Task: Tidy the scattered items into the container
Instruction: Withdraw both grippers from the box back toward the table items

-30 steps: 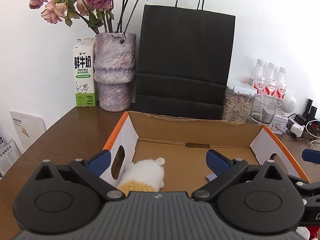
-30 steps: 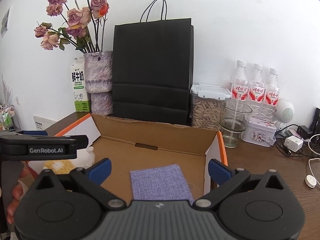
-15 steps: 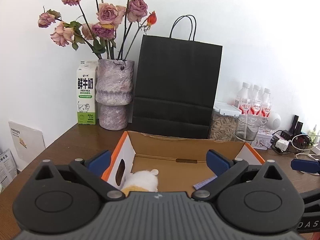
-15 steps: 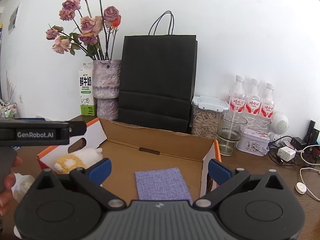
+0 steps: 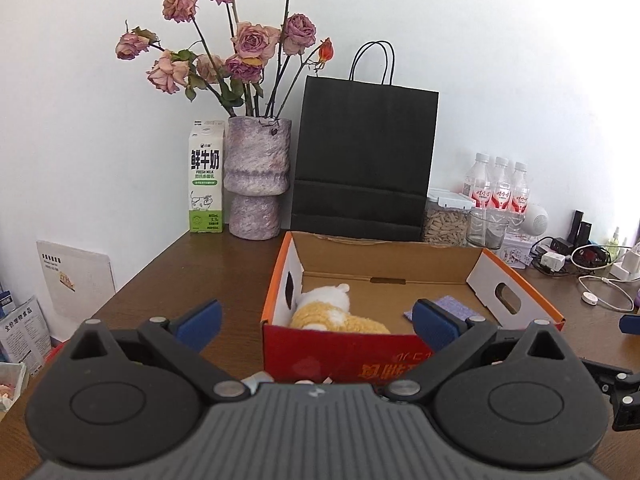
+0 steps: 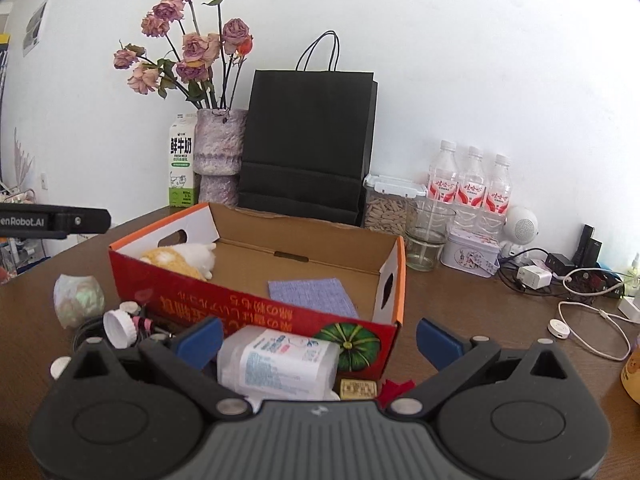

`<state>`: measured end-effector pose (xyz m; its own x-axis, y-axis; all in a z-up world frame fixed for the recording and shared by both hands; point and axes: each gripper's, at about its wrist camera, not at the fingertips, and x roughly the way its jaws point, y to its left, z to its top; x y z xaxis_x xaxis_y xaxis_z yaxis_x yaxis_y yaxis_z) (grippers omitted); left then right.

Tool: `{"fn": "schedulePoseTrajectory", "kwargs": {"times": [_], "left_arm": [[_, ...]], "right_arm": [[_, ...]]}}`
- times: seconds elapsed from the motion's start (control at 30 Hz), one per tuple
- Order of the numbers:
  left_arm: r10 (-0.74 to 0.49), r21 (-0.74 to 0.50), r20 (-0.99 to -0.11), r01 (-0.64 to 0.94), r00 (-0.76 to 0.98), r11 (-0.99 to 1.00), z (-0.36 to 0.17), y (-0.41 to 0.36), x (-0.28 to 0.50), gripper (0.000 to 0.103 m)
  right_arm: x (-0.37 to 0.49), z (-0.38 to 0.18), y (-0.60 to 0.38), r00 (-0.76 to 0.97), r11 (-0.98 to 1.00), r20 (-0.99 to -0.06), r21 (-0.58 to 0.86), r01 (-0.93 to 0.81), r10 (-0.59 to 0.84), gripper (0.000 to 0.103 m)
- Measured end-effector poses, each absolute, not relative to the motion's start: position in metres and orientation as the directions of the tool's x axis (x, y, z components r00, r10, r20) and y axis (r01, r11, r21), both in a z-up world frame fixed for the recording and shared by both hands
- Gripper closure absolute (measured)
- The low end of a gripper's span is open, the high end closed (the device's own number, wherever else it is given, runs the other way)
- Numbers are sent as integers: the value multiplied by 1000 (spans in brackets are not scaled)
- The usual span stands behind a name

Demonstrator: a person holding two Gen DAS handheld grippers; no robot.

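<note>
An open cardboard box (image 5: 384, 354) with red and orange sides stands on the brown table; it also shows in the right wrist view (image 6: 256, 314). Inside lie a yellow-white plush toy (image 5: 332, 312) (image 6: 180, 258) and a purple cloth (image 6: 312, 296) (image 5: 452, 308). My left gripper (image 5: 316, 320) is open and empty, just before the box's near wall. My right gripper (image 6: 320, 334) is open and empty above a white plastic bottle (image 6: 280, 362) lying in front of the box. A white cap (image 6: 118, 328), a crumpled wrapper (image 6: 78, 300) and a small yellow tag (image 6: 358, 388) lie nearby.
Behind the box stand a black paper bag (image 5: 364, 160), a flower vase (image 5: 256, 176), a milk carton (image 5: 206, 176), a seed jar (image 6: 388, 204), a glass (image 6: 428, 236), three water bottles (image 6: 472, 188) and a tin (image 6: 472, 254). Chargers and cables (image 6: 580, 292) lie at the right.
Both grippers have pulled back and risen away from inside the box to its near side. The box's red front wall and the loose items before it have come into view.
</note>
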<state>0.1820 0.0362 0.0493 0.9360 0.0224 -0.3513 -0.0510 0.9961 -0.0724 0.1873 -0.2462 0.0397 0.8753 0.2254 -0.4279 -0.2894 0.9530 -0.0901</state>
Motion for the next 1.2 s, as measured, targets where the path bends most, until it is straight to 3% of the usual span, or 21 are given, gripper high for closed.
{"fn": "schedulePoseTrajectory", "kwargs": {"times": [0.57,1.2], "left_arm": [[84,-71,-439,-128,894,989,15,65,106,0],[102,-63,-479,-150,872,987,5,68,92,0]], "right_arm": [[124,-7,-276,822,969,-537,-33,-245,189,0],[132,-18,-292,817,982,-558,-24,-188,143,1]]}}
